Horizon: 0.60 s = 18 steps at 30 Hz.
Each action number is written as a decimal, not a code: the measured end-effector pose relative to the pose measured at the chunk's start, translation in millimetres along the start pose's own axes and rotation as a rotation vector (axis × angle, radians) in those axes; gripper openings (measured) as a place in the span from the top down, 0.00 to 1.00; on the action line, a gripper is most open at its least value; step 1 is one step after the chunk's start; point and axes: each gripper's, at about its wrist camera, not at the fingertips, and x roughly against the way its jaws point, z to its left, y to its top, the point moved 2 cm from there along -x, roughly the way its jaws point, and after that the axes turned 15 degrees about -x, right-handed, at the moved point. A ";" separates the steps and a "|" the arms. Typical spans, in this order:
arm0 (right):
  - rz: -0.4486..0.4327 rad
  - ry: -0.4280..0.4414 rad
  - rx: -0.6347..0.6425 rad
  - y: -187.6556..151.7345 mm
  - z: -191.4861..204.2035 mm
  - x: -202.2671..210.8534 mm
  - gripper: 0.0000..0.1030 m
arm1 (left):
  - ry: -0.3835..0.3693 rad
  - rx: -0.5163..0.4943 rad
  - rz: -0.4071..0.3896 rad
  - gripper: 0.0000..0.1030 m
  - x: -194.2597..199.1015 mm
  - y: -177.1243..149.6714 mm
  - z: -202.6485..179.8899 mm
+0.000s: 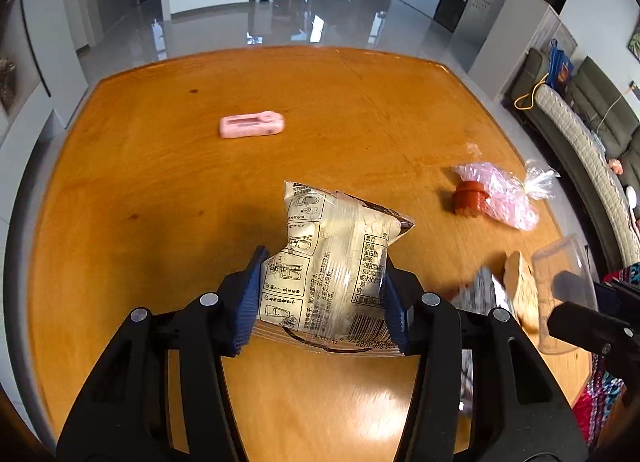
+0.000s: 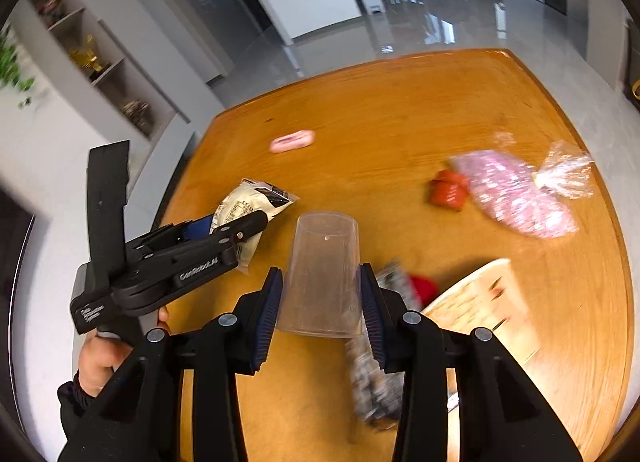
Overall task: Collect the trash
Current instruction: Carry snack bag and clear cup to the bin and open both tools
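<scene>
Packet (image 1: 340, 262): cream, printed, clear-edged; clamped between the blue pads of the left gripper (image 1: 322, 294), above the table (image 1: 160, 189).
Cup (image 2: 320, 274): clear plastic, pinched at its sides by the right gripper (image 2: 320, 302), mouth toward the camera, off the table.
Table, wooden: pink bag (image 2: 516, 189) with clear twisted end, touching a red piece (image 2: 448, 187); pink case (image 1: 252, 125) far side, well apart; grey wrapper (image 2: 376, 362), blurred, below the cup; pale board (image 2: 480, 302) beside it.
Hand (image 2: 100, 358): dark sleeve, grips left gripper's handle.
</scene>
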 end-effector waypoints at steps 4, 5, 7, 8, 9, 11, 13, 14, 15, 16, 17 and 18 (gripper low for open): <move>0.042 0.023 0.044 -39.0 27.0 -5.5 0.60 | 0.023 0.019 -0.027 0.50 36.0 -35.0 8.4; 0.054 0.030 0.052 -47.1 32.5 -7.8 0.60 | 0.030 0.022 -0.031 0.50 44.7 -44.2 11.0; 0.083 0.045 0.070 -70.6 45.3 -13.6 0.60 | 0.042 0.038 -0.039 0.50 62.6 -68.3 15.4; 0.102 0.057 0.081 -84.2 52.9 -17.1 0.60 | 0.048 0.047 -0.044 0.50 69.6 -79.3 18.0; 0.118 0.068 0.088 -95.6 59.3 -19.7 0.60 | 0.058 0.056 -0.047 0.50 79.4 -93.8 23.3; 0.144 0.086 0.105 -116.0 71.1 -24.0 0.60 | 0.078 0.082 -0.052 0.50 94.9 -118.4 31.3; 0.174 0.107 0.133 -141.1 86.8 -28.0 0.60 | 0.104 0.115 -0.061 0.50 112.4 -147.3 41.9; 0.189 0.118 0.149 -153.9 95.5 -29.8 0.60 | 0.118 0.132 -0.064 0.50 120.0 -159.6 46.8; 0.200 0.127 0.162 -163.4 102.2 -30.5 0.60 | 0.132 0.157 -0.067 0.50 129.8 -176.7 53.2; 0.212 0.136 0.175 -173.8 109.8 -31.8 0.60 | 0.141 0.177 -0.068 0.50 136.8 -190.1 58.4; 0.224 0.145 0.189 -183.9 116.8 -33.2 0.60 | 0.151 0.199 -0.070 0.50 144.4 -204.9 63.3; 0.240 0.157 0.207 -196.7 125.6 -34.7 0.60 | 0.168 0.223 -0.070 0.50 153.2 -223.1 68.3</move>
